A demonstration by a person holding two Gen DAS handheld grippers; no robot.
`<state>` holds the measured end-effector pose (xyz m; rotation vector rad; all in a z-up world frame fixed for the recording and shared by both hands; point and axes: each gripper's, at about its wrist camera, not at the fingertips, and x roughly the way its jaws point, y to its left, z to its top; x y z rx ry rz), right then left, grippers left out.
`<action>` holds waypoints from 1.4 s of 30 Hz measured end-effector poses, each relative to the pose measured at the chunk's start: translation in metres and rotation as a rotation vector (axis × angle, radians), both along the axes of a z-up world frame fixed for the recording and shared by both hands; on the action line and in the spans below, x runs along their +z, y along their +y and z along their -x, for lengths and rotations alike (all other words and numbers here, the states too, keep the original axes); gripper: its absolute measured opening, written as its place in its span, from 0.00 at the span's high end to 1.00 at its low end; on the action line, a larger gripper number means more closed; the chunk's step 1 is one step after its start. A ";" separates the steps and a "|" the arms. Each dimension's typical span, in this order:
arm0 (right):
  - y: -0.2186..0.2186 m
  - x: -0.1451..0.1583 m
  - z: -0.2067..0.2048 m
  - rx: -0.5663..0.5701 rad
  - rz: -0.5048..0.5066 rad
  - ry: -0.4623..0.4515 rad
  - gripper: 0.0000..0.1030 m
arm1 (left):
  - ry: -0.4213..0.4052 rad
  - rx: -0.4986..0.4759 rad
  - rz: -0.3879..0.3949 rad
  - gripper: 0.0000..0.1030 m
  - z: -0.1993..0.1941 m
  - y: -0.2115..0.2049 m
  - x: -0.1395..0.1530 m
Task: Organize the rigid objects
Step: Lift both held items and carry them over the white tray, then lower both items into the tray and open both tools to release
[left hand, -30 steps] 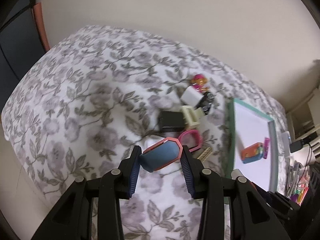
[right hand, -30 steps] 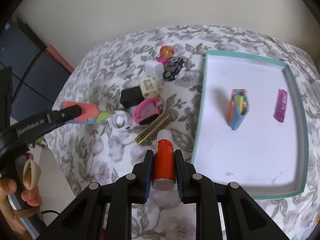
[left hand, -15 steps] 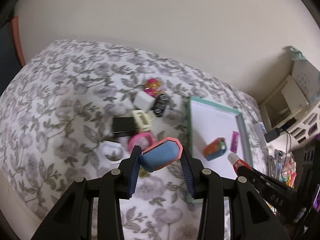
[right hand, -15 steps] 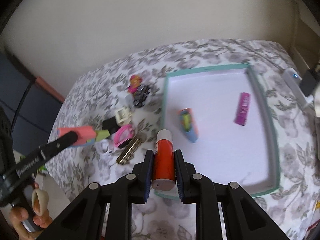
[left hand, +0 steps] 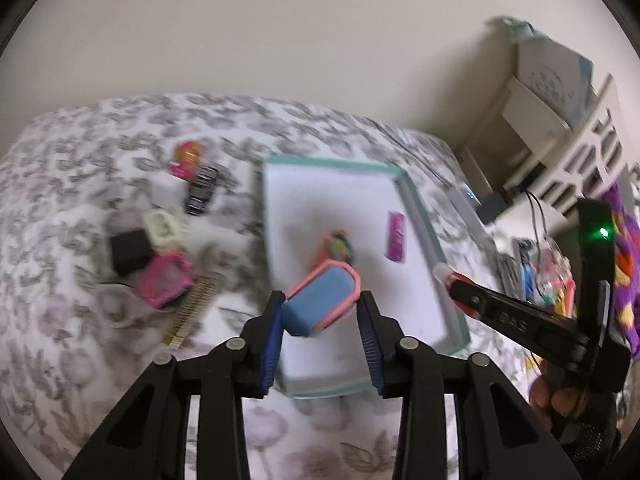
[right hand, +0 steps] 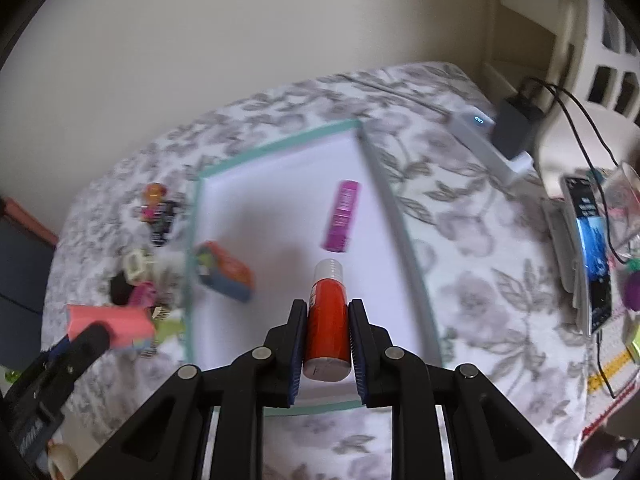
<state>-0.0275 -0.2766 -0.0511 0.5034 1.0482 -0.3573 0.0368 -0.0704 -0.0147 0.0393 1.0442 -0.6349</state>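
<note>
Now my left gripper (left hand: pixel 320 312) is closing on the blue-and-pink case (left hand: pixel 322 304) between its pads, above the near edge of the green-rimmed tray (left hand: pixel 416 208). My right gripper (right hand: pixel 328 342) is clamped on a red glue stick (right hand: pixel 326 326) over the tray's near middle, close to the purple tube (right hand: pixel 342 216).

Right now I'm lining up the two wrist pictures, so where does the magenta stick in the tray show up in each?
Left wrist view: the magenta stick lies right of centre, near the tray's right wall.
Right wrist view: it lies just above centre, beyond the red tube's white cap.
Shared landmark: the teal-rimmed tray, with the orange-and-blue box lying left of the stick.
</note>
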 end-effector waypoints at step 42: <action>0.010 -0.074 -0.018 0.090 0.008 0.219 0.79 | 0.241 0.054 -0.048 0.76 -0.046 -0.027 -0.095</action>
